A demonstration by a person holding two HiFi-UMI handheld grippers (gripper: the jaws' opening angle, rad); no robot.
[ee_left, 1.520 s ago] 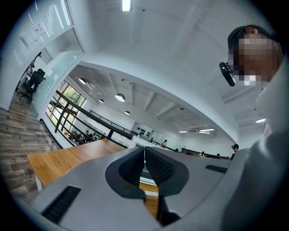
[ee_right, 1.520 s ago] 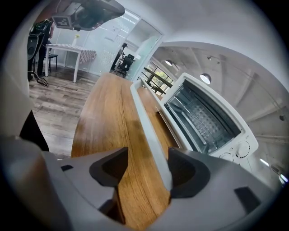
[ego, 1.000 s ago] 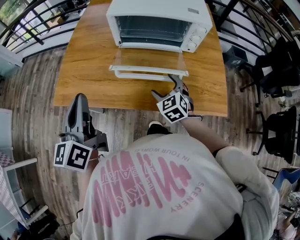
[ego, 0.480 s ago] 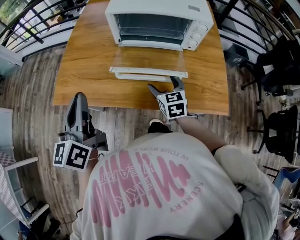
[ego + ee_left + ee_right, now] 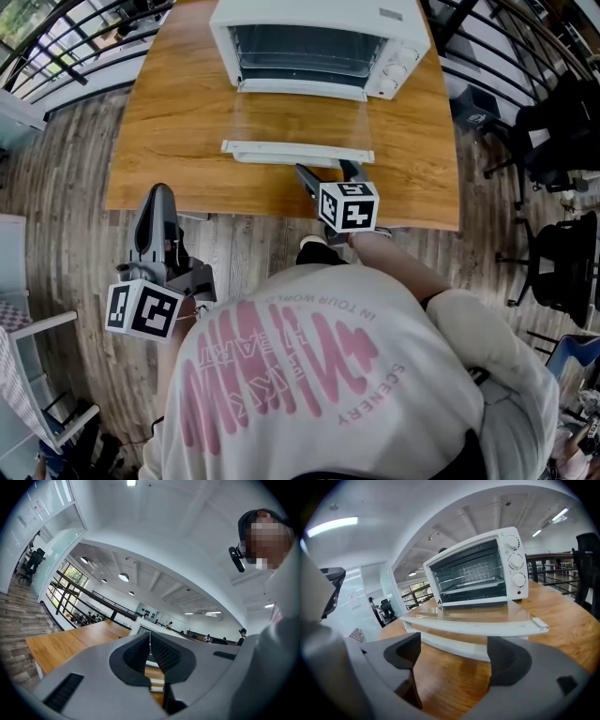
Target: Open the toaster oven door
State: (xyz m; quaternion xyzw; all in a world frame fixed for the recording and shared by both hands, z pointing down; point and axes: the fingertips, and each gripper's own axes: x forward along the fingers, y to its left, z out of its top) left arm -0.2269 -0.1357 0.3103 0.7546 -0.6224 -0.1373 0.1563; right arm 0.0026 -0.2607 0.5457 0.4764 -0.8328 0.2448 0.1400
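Note:
A white toaster oven (image 5: 319, 42) stands at the far end of the wooden table (image 5: 169, 141), its glass door (image 5: 300, 122) lying open and flat with the white handle (image 5: 298, 152) toward me. My right gripper (image 5: 325, 171) hovers just short of that handle; its jaws have just been opening and stand wide with nothing between them. In the right gripper view the gripper (image 5: 454, 651) faces the oven (image 5: 476, 573) and the door (image 5: 473, 616) lies beyond the pads. My left gripper (image 5: 157, 202) hangs off the table's near left corner, and its jaws (image 5: 150, 641) are pressed together on nothing.
Black railings run behind and to the right of the table. Black office chairs (image 5: 562, 262) stand at the right, and a white chair frame (image 5: 37, 375) at the lower left. Wood plank floor surrounds the table.
My right gripper has rolled so that both fingers now lie level before the door handle, and it has shifted slightly left. The door and the left gripper have not moved.

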